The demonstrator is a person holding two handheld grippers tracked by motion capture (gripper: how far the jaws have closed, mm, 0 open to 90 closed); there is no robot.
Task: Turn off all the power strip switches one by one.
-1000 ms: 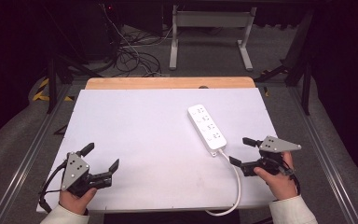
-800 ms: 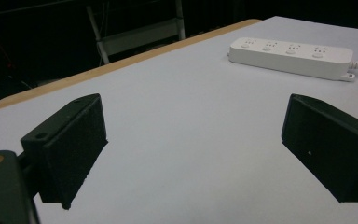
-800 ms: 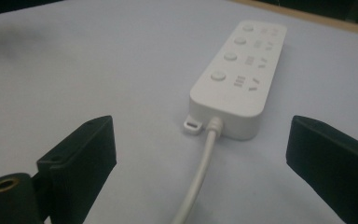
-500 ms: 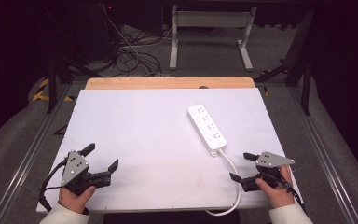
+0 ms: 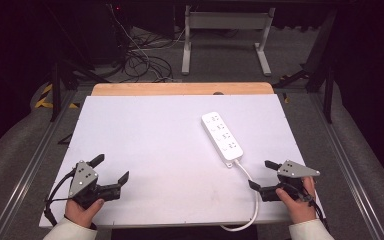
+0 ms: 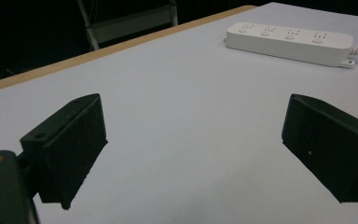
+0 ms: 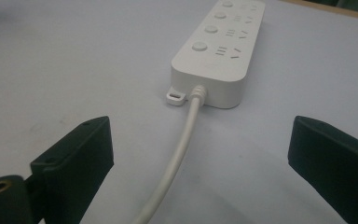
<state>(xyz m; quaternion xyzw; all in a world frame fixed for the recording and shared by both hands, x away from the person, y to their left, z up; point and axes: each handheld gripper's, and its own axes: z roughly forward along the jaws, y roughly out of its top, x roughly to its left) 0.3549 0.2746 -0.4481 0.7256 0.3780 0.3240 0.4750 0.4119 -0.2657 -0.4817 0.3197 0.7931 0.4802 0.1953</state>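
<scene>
Both claws gaping, empty. Strip (image 5: 222, 138) right of centre: rigid, probably light; grab across body. Cord (image 7: 179, 151) limp.

We see a white table (image 5: 145, 130) with a wooden far edge (image 5: 180, 89), brightly lit in a dark room. Beyond it, well ahead of the grippers, a tangle of black cables (image 5: 142, 62) lies on grey floor (image 5: 220, 55) beside a white metal stand (image 5: 227, 30). Grey rails (image 5: 25, 170) flank both sides, with yellow-black tape (image 5: 45, 97) to the left.
</scene>
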